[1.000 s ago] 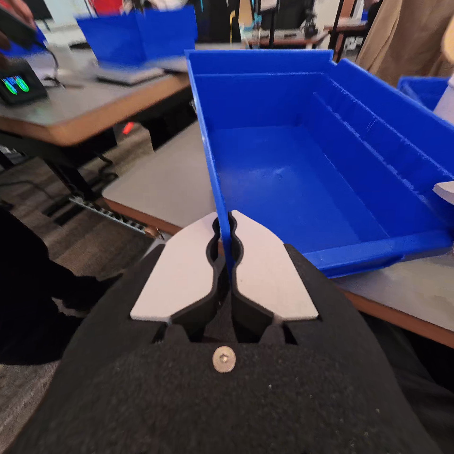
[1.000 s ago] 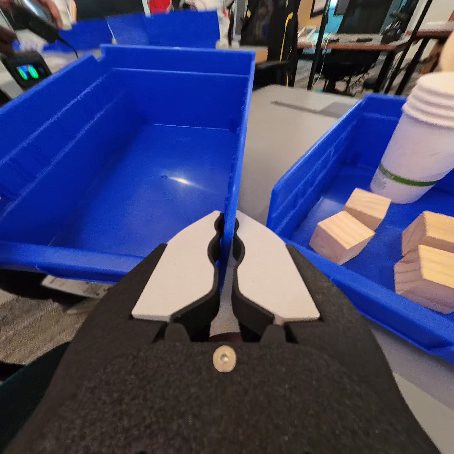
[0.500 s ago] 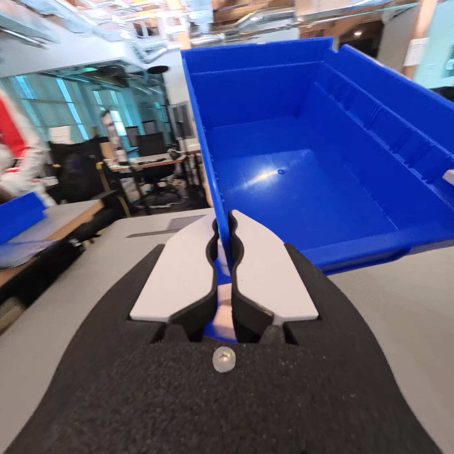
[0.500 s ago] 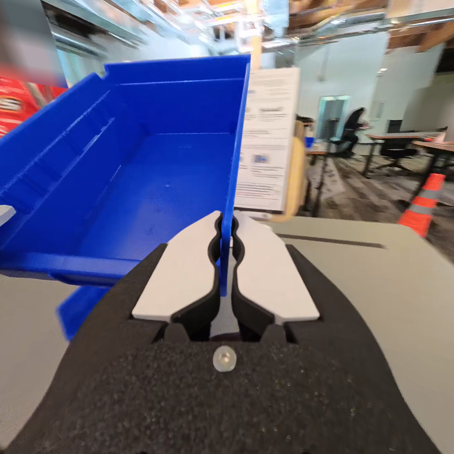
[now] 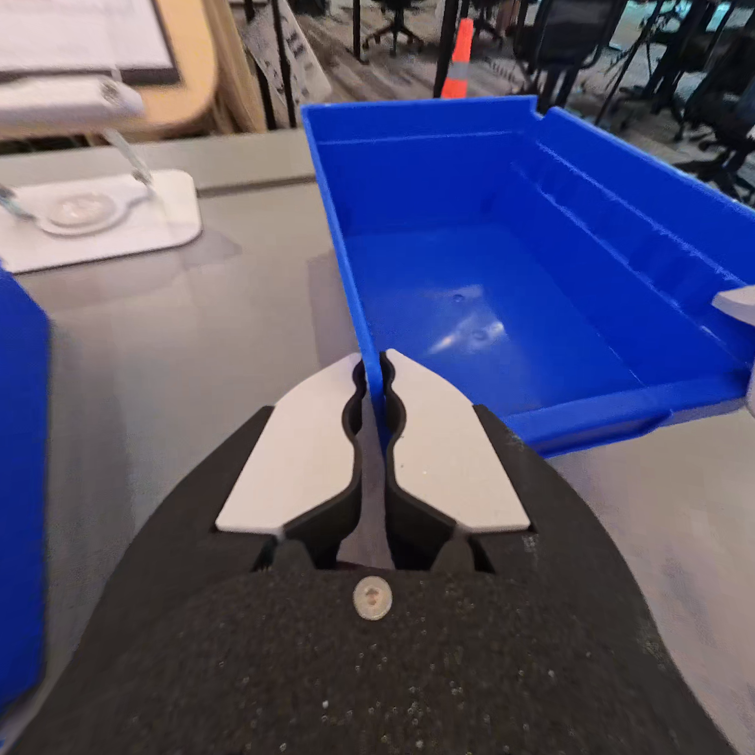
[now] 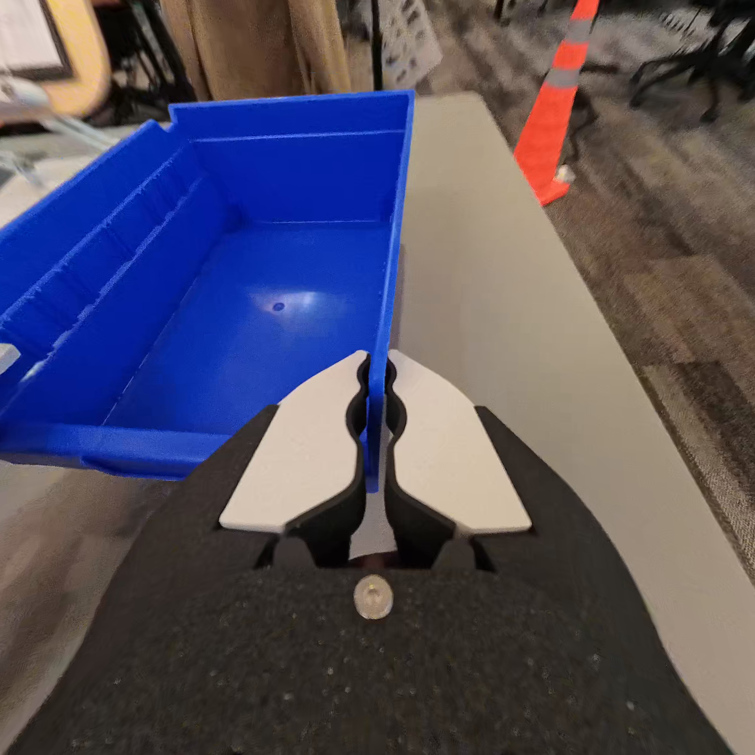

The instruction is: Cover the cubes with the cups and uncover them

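**Count of things in view**

One open blue bin [image 5: 531, 253] sits on one grey table [image 5: 171, 367]. A second blue container [image 5: 20, 490] shows at the left edge. One white stand [image 5: 102, 216] rests on the table. One orange cone [image 6: 551, 110] stands on the floor.

The left gripper [image 5: 372, 359] is clamped, its 2 white fingers [image 5: 302, 445] nearly together on a thin blue wall; the right gripper [image 6: 378, 359] matches it, pinching the opposite wall; both point forward, roughly level.
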Action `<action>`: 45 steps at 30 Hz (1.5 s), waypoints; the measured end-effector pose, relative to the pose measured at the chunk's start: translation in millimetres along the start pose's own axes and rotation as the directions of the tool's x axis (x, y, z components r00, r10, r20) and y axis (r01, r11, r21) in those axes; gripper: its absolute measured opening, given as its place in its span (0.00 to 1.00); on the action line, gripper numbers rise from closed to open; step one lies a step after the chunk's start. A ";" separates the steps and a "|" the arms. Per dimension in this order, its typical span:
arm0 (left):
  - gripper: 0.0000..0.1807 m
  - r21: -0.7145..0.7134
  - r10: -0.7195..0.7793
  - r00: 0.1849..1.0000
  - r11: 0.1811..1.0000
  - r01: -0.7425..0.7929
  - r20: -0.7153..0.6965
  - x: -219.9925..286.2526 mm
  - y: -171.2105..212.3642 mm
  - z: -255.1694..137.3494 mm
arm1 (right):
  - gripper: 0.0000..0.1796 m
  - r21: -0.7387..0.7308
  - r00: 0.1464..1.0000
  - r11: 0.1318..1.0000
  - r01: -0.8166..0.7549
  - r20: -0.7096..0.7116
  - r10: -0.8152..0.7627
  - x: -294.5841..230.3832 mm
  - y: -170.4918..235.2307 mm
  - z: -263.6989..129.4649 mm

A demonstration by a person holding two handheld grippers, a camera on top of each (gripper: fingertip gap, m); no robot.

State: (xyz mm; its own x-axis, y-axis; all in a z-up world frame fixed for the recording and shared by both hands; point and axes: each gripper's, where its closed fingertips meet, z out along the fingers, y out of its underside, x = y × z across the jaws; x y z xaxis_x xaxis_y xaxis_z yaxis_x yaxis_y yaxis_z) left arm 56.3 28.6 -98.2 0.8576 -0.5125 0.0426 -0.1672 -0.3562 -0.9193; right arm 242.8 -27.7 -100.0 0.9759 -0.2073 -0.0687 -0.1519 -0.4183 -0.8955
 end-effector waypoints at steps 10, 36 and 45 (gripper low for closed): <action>0.19 -0.049 -0.015 0.994 0.999 0.010 -0.107 42.5 29.1 12.8 | 0.05 -0.014 1.000 1.000 0.006 0.015 -0.006 37.5 17.6 20.0; 0.03 -0.016 -0.030 0.921 0.999 0.039 0.388 -343.2 79.9 -166.3 | 0.05 0.047 0.921 0.990 0.134 0.362 -0.142 -385.1 61.0 7.5; 0.02 -0.019 -0.050 0.887 0.998 0.066 0.459 -392.9 78.0 -193.7 | 0.02 0.054 0.932 0.996 0.069 0.354 -0.083 -445.6 61.5 6.9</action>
State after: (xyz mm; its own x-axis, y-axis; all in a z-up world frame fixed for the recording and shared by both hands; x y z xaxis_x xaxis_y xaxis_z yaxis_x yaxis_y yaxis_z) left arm -388.0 50.9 -110.8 0.9923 -0.0787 -0.0959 -0.1197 -0.4035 -0.9071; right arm -200.4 45.0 -127.5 0.9773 0.1543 -0.1449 -0.0759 -0.3833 -0.9205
